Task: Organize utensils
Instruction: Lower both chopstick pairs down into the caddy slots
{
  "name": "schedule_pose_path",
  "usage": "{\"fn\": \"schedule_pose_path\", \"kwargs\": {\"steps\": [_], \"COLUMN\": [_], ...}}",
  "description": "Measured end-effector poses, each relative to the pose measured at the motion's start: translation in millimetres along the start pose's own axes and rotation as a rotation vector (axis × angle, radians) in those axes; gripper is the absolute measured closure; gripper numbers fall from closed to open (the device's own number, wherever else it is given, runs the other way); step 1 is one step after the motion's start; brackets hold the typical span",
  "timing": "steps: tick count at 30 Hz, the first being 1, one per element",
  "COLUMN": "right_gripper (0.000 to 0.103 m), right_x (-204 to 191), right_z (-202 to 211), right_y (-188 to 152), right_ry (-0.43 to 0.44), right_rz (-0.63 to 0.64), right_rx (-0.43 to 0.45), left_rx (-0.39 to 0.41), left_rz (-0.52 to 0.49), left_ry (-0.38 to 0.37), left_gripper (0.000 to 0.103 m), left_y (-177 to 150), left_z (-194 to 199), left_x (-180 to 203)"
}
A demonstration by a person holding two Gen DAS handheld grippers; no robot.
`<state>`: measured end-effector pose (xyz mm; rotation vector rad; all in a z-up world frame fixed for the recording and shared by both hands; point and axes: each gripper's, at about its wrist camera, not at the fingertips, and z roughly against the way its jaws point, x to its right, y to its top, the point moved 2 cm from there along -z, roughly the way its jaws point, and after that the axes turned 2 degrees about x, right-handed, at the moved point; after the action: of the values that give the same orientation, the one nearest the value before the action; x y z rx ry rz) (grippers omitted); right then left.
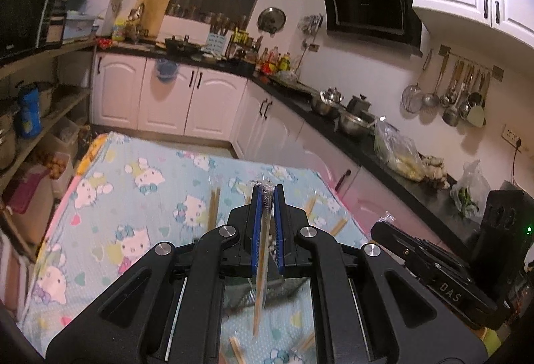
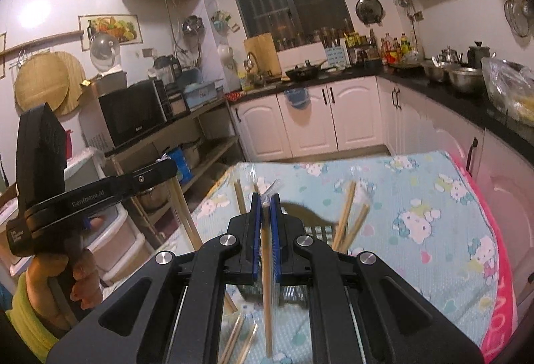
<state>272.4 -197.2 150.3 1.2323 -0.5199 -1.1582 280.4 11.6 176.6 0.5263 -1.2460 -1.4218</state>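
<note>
My left gripper [image 1: 267, 193] is shut on a plastic-wrapped pair of chopsticks [image 1: 262, 280] that hangs down between its blue pads above the table. My right gripper [image 2: 266, 200] is shut on another wrapped pair of chopsticks [image 2: 267, 290], also held above the table. Several more wrapped chopsticks [image 1: 213, 208] lie scattered on the Hello Kitty tablecloth [image 1: 133, 197]. In the right wrist view some chopsticks [image 2: 347, 217] stand tilted in a metal mesh holder [image 2: 317, 232] just beyond the gripper. The left gripper [image 2: 160, 168] shows at the left of the right wrist view, holding its chopsticks [image 2: 182, 207].
A black countertop [image 1: 333, 127] with steel bowls [image 1: 353, 123] and plastic bags runs along the right. White cabinets [image 1: 167, 97] stand beyond the table. Open shelves [image 1: 40, 117] with pots are at the left. The table's far edge is close ahead.
</note>
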Motion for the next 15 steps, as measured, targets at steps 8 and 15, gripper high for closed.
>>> {"fn": "schedule_pose_path", "kwargs": {"steps": [8,15], "right_gripper": [0.097,0.097], "right_x": [-13.2,-17.6], "right_z": [-11.8,-22.1], "right_y": [28.2,52.6], "right_ry": [-0.014,-0.027], "right_rz": [0.058,0.074], "right_rx": [0.062,0.116], "left_rx": [0.085,0.133], "left_rz": [0.011,-0.004], "left_ry": [0.026,0.035], "left_gripper": [0.101,0.101], "left_y": [24.2,39.0], "left_z": [2.1,0.4], "left_x": [-7.8,-7.3]}}
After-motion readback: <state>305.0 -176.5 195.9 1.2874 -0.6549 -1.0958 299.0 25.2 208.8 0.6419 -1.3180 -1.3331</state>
